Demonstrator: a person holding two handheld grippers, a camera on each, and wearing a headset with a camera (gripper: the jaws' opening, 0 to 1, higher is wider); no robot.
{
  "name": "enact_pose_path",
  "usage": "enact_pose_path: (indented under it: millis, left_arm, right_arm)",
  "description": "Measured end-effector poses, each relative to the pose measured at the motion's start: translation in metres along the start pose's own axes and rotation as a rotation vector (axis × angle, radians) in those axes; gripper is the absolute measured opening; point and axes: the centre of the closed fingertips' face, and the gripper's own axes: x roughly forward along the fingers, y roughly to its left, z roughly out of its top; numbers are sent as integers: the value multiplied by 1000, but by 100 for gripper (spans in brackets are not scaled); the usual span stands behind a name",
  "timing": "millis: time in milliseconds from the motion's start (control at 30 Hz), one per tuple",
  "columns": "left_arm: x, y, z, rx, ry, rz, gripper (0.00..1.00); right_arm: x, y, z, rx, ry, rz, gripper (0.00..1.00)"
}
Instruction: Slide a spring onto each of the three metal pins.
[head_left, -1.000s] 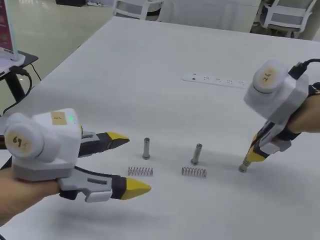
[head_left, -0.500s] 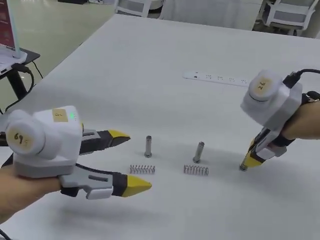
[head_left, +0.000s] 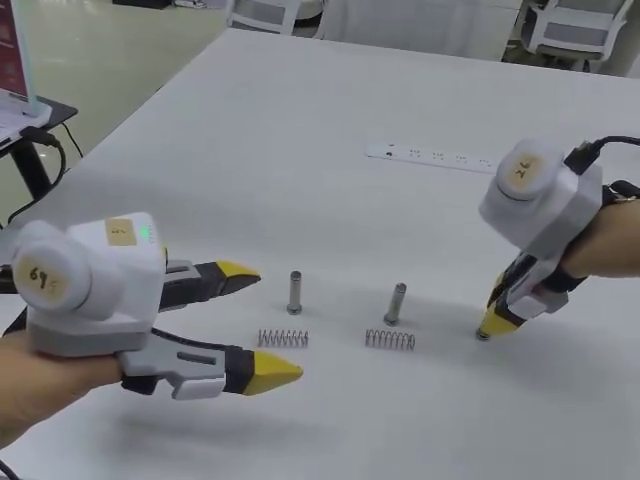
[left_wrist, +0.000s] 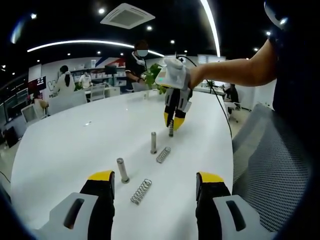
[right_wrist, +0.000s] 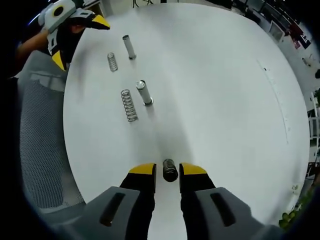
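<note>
Two bare metal pins (head_left: 294, 292) (head_left: 396, 303) stand upright on the white table (head_left: 330, 200). A loose spring (head_left: 283, 338) (head_left: 390, 340) lies flat in front of each. My right gripper (head_left: 495, 320) points down at the third pin (head_left: 484, 334). In the right gripper view its jaws (right_wrist: 168, 170) are narrowed around a spring (right_wrist: 170, 171) sitting upright on that pin. My left gripper (head_left: 258, 322) hovers open at the lower left, its yellow fingertips (head_left: 272, 373) aimed at the nearer pin (left_wrist: 121, 170) and spring (left_wrist: 141, 191), touching neither.
A white power strip (head_left: 430, 157) lies farther back on the table. Office chairs (head_left: 570, 30) stand past the far edge, and a dark side table (head_left: 30, 130) stands at the left. Other people (left_wrist: 137, 65) are in the room behind the table.
My right gripper has edged slightly left and lower over the third pin. The left gripper, the two bare pins and the two loose springs have stayed put.
</note>
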Motion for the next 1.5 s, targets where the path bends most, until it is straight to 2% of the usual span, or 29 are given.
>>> enact_pose_path:
  millis: [200,367,567,867,1267,1500]
  left_arm:
    - [0,-1,1,3,-1,-1,61]
    - [1,-2,2,4,-3,-2,61]
    - [1,-3,2,6,-2,-4,61]
    - [-1,-3,2,10,0,-2,60]
    - [-2,-5,4,12,-2,-1,60]
    - [-2,-5,3,11,-3,-1,59]
  right_arm:
    - [-6,1,3,-25,-12,-15,19]
    - [-12,0,9,-67,-13,-49,20]
    - [-17,4,20,-86,-34,-49,21]
    - [-19,20,37,-145,-49,-30,21]
    - [-6,41,54,-196,-56,29,21]
    - [10,50,58,-214,-48,60,19]
